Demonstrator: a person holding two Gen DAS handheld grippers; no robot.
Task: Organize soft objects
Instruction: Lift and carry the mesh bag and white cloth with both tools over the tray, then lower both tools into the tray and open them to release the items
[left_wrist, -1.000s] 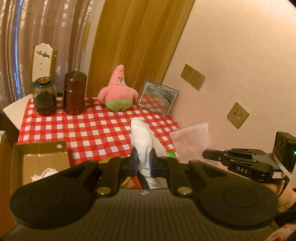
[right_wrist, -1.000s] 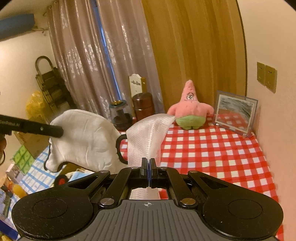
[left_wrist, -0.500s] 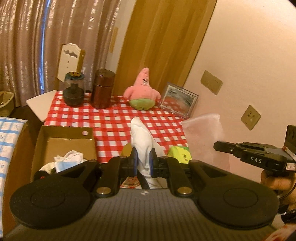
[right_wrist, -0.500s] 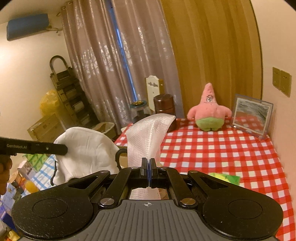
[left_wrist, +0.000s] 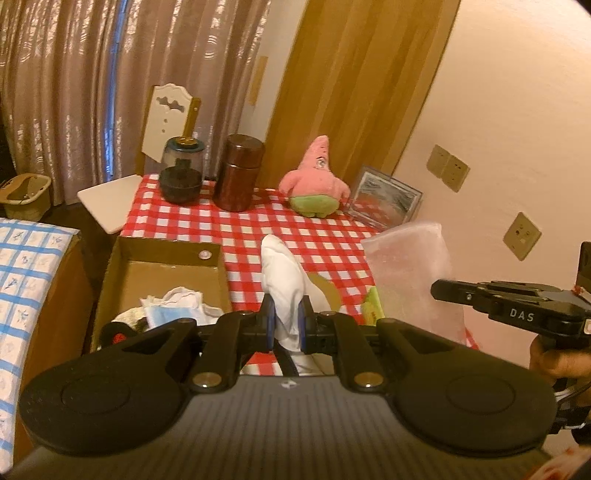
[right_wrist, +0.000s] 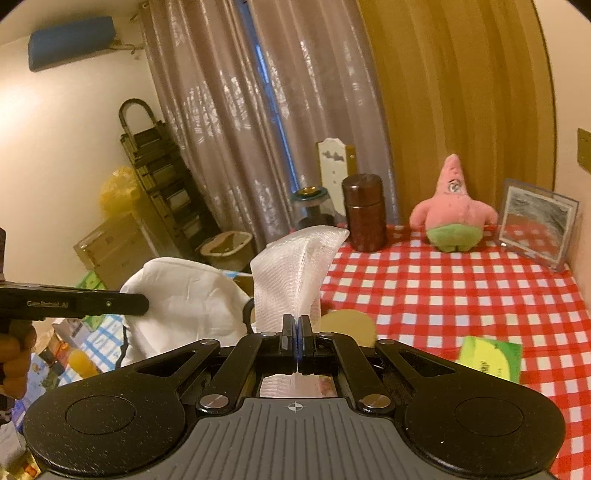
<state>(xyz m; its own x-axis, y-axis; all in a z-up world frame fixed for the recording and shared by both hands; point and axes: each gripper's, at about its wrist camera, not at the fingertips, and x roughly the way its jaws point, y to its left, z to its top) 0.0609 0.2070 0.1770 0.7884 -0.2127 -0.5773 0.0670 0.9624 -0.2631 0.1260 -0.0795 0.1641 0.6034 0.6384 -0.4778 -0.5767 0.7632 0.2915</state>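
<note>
Both grippers have drawn back from the table since the earlier frames; in the left wrist view the cardboard box (left_wrist: 162, 273) now shows nearly whole, where a second ago only its corner was visible, and the checked tablecloth (left_wrist: 258, 229) sits further off.

Left to right in the left wrist view: a blue-checked surface (left_wrist: 26, 273) at the edge; the cardboard box at the table's near left, holding crumpled white and pale blue soft items (left_wrist: 173, 306); behind it a dark glass jar (left_wrist: 183, 177) and a brown canister (left_wrist: 238, 173) side by side; the pink starfish plush (left_wrist: 314, 184) seated upright near the wall; a framed picture (left_wrist: 386, 201) leaning beside it.

The left gripper (left_wrist: 286, 323) is clamped on a white cloth item (left_wrist: 282, 280), with black cords trailing from it, which stands up between the pads above the table's near edge; to its right the right gripper (left_wrist: 439, 290) grips a translucent mesh bag (left_wrist: 410, 266) (its far corner upright), a hand (left_wrist: 554, 362) visible below it.

In the right wrist view the right gripper (right_wrist: 297, 332) has its pads pressed together on the mesh bag (right_wrist: 295, 266); the white cloth item (right_wrist: 184, 295) hangs to the left, off the table's side, pinched by the left gripper (right_wrist: 142, 304); a round tan disc (right_wrist: 347, 325) and a green packet (right_wrist: 491, 358) lie on the cloth.
</note>
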